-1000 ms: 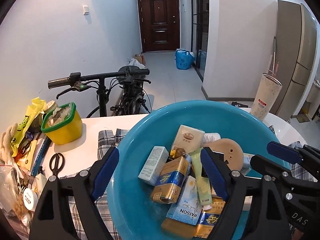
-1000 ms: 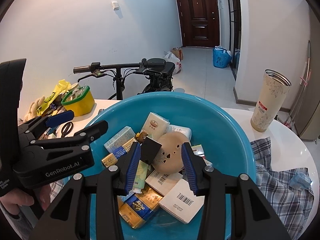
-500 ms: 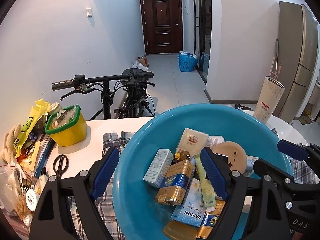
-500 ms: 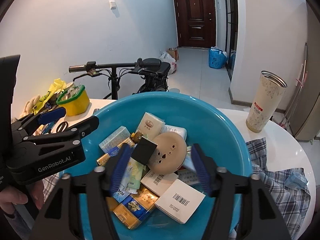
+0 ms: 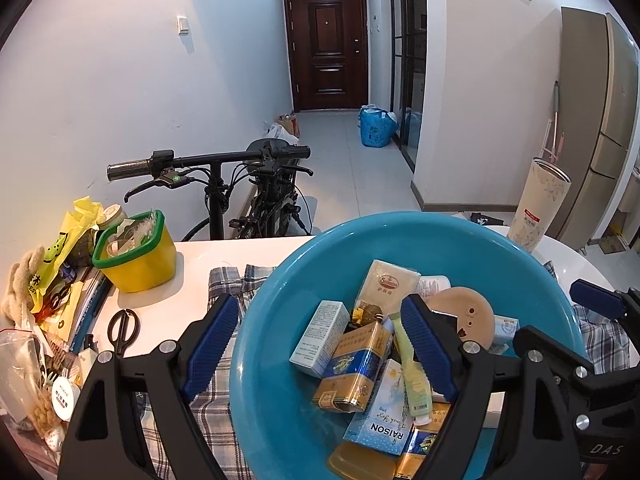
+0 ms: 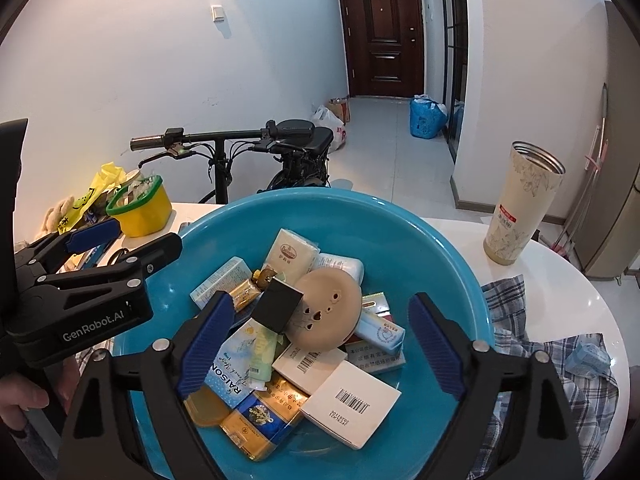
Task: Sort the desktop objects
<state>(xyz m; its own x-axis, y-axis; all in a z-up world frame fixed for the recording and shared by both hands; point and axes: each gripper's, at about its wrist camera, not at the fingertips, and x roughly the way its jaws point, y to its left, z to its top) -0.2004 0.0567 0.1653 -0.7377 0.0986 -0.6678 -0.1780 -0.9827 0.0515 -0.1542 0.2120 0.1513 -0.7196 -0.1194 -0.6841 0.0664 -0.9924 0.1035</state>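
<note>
A big teal basin (image 6: 320, 194) (image 5: 400, 220) on the white table holds several small boxes, tubes and packets. On top of them lie a tan round disc with holes (image 6: 328, 312) (image 5: 468, 312) and a black box (image 6: 278, 306) that leans against it. My right gripper (image 6: 320, 312) (image 5: 560, 316) hovers over the pile. Its jaws are opening wide on either side of the disc and the black box, and the pads touch neither. My left gripper (image 5: 320, 332) (image 6: 132, 240) is open at the basin's left side, one finger outside the rim and one over the contents.
A yellow tub with a green rim (image 5: 136, 256), scissors (image 5: 122, 328) and a heap of bags crowd the table's left end. A plaid cloth (image 6: 560, 360) lies under the basin. A tall patterned tumbler (image 6: 520, 208) stands at the far right. Behind the table is a bicycle (image 5: 256, 184).
My right gripper's jaws have spread from close around the tan disc and black box to wide apart, and both now rest in the basin. The left gripper has kept still.
</note>
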